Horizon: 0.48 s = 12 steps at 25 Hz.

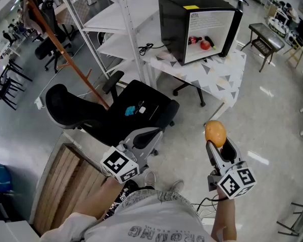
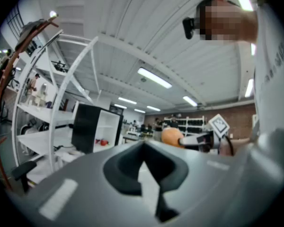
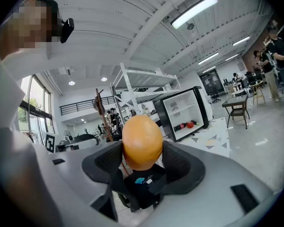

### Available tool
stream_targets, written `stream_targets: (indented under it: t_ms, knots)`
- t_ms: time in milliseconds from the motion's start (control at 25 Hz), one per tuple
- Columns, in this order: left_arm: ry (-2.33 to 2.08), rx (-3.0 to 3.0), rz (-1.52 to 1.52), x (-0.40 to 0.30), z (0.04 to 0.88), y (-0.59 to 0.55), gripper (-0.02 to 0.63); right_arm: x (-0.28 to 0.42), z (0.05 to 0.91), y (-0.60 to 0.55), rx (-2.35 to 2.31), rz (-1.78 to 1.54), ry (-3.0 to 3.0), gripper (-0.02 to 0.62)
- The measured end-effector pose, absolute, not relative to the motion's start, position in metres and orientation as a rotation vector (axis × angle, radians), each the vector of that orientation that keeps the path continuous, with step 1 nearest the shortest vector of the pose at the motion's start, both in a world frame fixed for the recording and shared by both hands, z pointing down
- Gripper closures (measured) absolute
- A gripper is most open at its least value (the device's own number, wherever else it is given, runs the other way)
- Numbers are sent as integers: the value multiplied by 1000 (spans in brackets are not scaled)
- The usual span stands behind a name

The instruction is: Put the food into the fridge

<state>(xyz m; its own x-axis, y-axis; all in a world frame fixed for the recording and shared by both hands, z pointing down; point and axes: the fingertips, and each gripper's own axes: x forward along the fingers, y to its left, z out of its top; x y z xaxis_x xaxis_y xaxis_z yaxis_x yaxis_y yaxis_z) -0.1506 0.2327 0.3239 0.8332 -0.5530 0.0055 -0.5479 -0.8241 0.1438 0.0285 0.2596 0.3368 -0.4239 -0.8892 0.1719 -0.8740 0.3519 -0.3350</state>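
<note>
Right gripper view: right claw (image 3: pixel 142 161) pinches an orange fruit (image 3: pixel 142 138); left claw (image 2: pixel 143 150) pressed together, empty; open fridge (image 1: pixel 171 24) on far counter (image 1: pixel 219 77).

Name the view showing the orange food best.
The right gripper view: the orange food fills the centre, held in the right gripper. Head view shows it small, from above; left gripper view, small and blurred.

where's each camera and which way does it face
Head view: on the head, steeply down at chair and fridge; shows forearms, left gripper, right gripper holding orange.
Left gripper view: on that gripper, level along shut jaws toward fridge; right gripper, shirt at right.
Right gripper view: on that gripper, along jaws gripping orange toward fridge; shirt at left.
Shared: all show fridge and orange.
</note>
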Motion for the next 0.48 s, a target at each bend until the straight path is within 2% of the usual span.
stream_targets:
  t_ms: [480]
  knots:
    - [-874,2878,-41,-142,326,247,598,40,334,273,-1667,-579,2511,331]
